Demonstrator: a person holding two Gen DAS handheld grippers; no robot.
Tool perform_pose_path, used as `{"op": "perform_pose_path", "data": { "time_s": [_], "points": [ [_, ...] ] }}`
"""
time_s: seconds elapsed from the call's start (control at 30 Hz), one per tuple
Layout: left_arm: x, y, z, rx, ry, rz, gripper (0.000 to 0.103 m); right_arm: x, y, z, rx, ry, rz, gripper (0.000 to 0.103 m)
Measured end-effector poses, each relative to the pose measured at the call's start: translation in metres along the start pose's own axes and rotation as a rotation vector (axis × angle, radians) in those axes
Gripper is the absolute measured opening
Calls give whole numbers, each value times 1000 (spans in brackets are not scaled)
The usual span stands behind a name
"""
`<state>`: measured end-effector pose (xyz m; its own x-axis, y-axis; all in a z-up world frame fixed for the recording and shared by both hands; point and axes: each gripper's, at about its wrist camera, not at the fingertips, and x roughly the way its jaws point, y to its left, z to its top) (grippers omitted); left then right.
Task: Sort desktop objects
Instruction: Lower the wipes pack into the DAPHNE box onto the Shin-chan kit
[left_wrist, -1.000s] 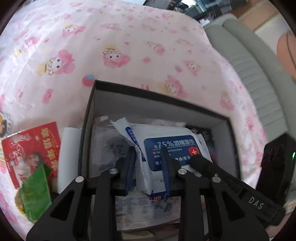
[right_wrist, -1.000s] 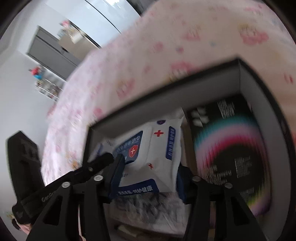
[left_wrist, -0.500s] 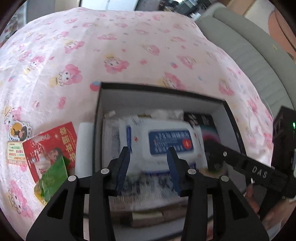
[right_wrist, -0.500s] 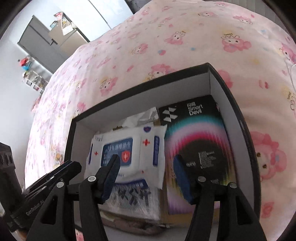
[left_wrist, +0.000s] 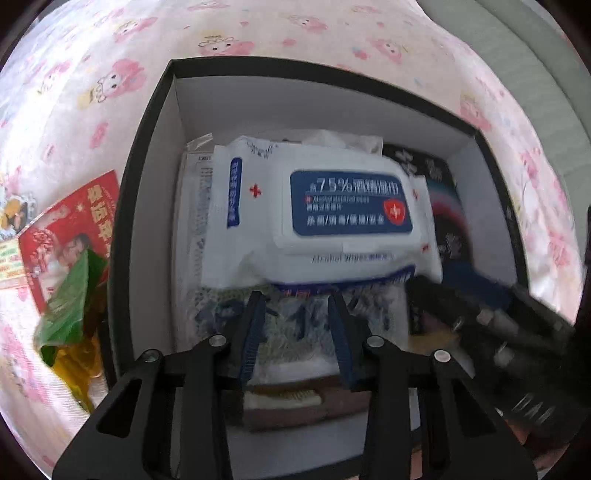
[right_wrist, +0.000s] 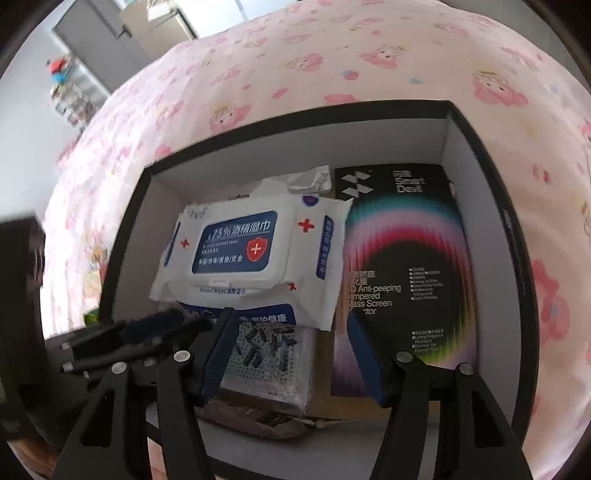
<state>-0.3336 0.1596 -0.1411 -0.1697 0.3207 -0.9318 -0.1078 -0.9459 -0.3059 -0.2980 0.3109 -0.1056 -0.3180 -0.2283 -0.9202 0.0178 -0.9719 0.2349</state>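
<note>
Black-rimmed storage box (left_wrist: 147, 206) with white inner walls sits on a pink cartoon-print tablecloth (left_wrist: 258, 33). Alcohol wipes pack (left_wrist: 317, 225), white with a blue "75%" label, lies flat inside the box, label up, on top of other packets; in the right wrist view the same pack (right_wrist: 251, 254) is left of centre in the box. Right of it, touching its edge, a black screen protector box (right_wrist: 406, 266) with rainbow rings lies flat along the right wall. Under the wipes: a clear bag of small dark parts (right_wrist: 266, 354) and a crumpled white tissue (right_wrist: 310, 179) at the far side.

Left gripper (left_wrist: 297, 299) hovers just at the near edge of the wipes pack, blue-padded fingers apart, nothing between them. Right gripper (right_wrist: 288, 317) also over the box, fingers spread wide and empty, above the parts bag and the near edge of the wipes. Each gripper shows in the other's view, blurred.

Outside the box, left side on the cloth: red printed packet (left_wrist: 70, 229) and a green wrapper (left_wrist: 70, 299) overlapping it, both touching or just beside the box wall. Grey sofa (left_wrist: 535, 66) beyond the table.
</note>
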Motion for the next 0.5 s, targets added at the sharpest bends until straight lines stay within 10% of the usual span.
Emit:
{"op": "perform_pose_path", "data": {
  "time_s": [0.5],
  "points": [
    [5,4,19,-44,4,-43,36,16,-11,20,20,-23,-86,58]
  ]
}}
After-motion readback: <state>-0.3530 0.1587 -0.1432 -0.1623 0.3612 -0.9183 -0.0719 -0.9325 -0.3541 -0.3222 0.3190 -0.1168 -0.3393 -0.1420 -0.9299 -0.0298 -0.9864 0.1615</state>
